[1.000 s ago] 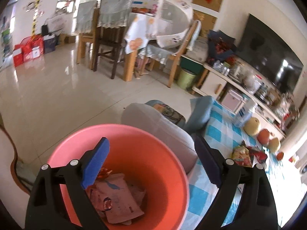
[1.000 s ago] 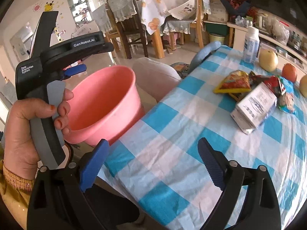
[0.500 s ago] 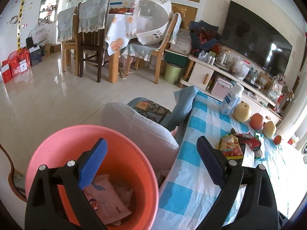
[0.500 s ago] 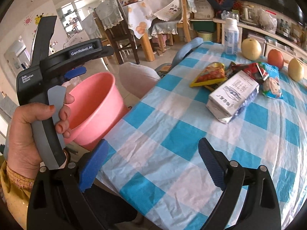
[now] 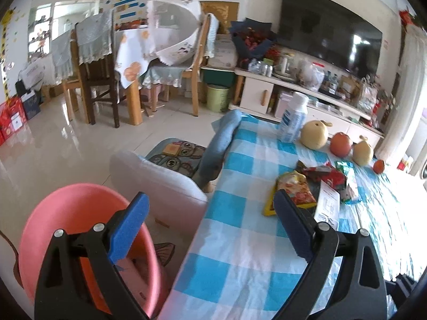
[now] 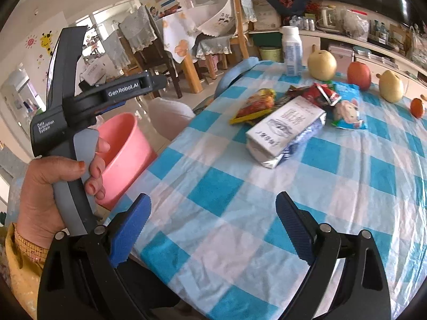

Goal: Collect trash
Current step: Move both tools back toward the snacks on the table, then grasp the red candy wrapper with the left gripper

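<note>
Bright daylight is flooding both views, blowing out the far right end of the blue-and-white checked cloth-covered worktop (image 5: 395, 186) and glaring off the glossy pale tiled floor (image 5: 53, 144). Fisheye distortion is bending and darkening the edges; nearby parts are blurring slightly.

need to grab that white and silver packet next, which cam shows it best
The right wrist view: the white and silver packet lies whole and unobstructed on the checked tablecloth. In the left wrist view only a strip shows, beside the left gripper's finger.
</note>
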Demonstrator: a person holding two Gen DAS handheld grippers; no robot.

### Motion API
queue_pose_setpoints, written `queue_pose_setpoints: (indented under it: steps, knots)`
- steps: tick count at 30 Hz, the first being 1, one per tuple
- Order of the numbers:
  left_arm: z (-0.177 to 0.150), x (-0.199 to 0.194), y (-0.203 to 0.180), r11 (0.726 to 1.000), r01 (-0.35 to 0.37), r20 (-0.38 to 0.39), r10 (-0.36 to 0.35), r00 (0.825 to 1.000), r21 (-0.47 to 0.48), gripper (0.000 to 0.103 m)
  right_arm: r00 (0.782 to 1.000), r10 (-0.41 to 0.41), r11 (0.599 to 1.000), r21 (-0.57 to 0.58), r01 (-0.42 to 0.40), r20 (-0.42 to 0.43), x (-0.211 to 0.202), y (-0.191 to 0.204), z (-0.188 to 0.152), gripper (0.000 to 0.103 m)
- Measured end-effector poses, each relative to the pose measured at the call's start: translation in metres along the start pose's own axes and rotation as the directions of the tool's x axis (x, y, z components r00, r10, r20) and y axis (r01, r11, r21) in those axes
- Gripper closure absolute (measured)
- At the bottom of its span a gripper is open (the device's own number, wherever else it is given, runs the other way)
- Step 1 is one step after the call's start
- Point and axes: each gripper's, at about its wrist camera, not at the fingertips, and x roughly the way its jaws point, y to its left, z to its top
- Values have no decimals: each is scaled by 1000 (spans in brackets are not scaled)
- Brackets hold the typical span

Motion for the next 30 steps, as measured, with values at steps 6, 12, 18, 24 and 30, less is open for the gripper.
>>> queue_pose_setpoints:
  steps: [6,12,18,24,30]
  knots:
    - [-4,5,-27,998,15,-7,-15,1000,54,8,1000,-7,999,37,6,19,-10,-23,-1,10]
    - [-8,12,-52,993,17,-19,-15,1000,117,8,999,-14,997,77,12,37,-18,-46,-1,10]
    - [-14,19,-73,987,36,-45,-29,999,158,8,998,-31,995,100,25,56,-27,-67,0,10]
    - [-15,24,-90,987,105,-68,-97,993,121,8,993,-93,991,105,85,76,-39,-99,3,10]
    - [0,36,-113,987,156,-60,-154,986,41,8,976,-192,978,107,181,99,-49,-139,4,10]
